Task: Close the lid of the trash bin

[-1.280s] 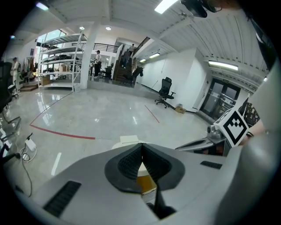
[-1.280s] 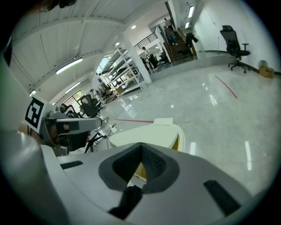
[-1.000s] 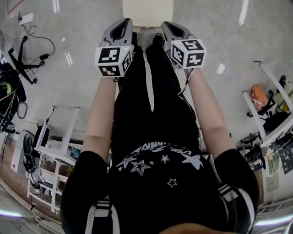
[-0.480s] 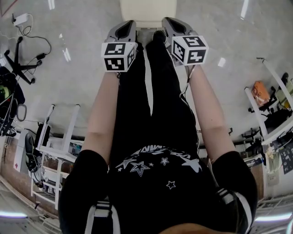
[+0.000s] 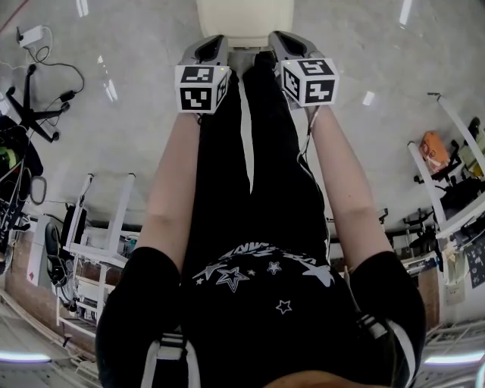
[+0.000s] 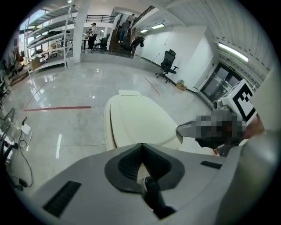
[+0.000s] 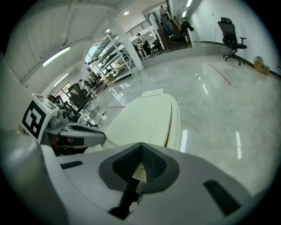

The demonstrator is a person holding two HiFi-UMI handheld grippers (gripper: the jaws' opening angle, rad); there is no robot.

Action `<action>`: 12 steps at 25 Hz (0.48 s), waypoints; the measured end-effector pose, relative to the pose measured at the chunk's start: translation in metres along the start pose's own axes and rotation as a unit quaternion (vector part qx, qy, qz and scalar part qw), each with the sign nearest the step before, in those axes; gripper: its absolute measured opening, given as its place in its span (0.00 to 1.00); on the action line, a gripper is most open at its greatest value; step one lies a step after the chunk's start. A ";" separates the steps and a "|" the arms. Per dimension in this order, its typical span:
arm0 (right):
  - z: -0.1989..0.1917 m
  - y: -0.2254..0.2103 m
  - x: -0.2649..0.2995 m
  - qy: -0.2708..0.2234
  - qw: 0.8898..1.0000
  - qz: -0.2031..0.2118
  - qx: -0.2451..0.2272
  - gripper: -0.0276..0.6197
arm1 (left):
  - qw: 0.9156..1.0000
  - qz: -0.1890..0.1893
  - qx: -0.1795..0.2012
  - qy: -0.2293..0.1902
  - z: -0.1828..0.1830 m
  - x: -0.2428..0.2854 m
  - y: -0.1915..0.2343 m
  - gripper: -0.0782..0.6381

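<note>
Where the grey left gripper [image 5: 210, 44] and the grey right gripper [image 5: 282, 39] point, side by side and near each other, a cream, rounded plastic trash bin [image 5: 245, 17] stands just beyond their tips, between the two. Each gripper has its jaws pressed together, with nothing between them. The bin's smooth cream lid [image 6: 139, 118] lies lowered over the body (a thin dark seam runs along its edge). Whether either tip touches it cannot be told.

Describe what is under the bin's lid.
Only a dark seam shows along the edge of the cream lid; the lid covers everything beneath, so the contents are hidden.
</note>
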State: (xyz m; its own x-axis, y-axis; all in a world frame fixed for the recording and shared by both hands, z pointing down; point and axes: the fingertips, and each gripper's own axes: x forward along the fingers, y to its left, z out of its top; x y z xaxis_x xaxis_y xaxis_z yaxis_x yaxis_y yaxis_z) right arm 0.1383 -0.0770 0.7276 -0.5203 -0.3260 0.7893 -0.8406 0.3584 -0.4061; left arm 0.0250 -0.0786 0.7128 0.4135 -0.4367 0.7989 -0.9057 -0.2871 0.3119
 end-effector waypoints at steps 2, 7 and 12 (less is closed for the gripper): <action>-0.003 -0.002 0.004 0.002 1.000 -0.004 0.001 0.05 | 1.000 0.001 0.001 0.006 -0.003 0.004 0.002 0.13; -0.010 -0.008 0.012 0.006 1.000 -0.018 0.014 0.05 | 1.000 0.008 0.002 0.021 -0.010 0.015 0.003 0.12; -0.014 -0.011 0.019 0.021 0.999 -0.028 0.017 0.05 | 0.999 0.003 0.006 0.041 -0.014 0.022 0.002 0.12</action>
State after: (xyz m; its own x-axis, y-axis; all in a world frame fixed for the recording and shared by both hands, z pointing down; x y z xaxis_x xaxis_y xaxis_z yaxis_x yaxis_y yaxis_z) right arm 0.1403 -0.0750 0.7534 -0.4660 -0.3079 0.8295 -0.8733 0.3106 -0.3753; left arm 0.0309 -0.0774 0.7384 0.3989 -0.3671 0.8403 -0.9065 -0.2960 0.3010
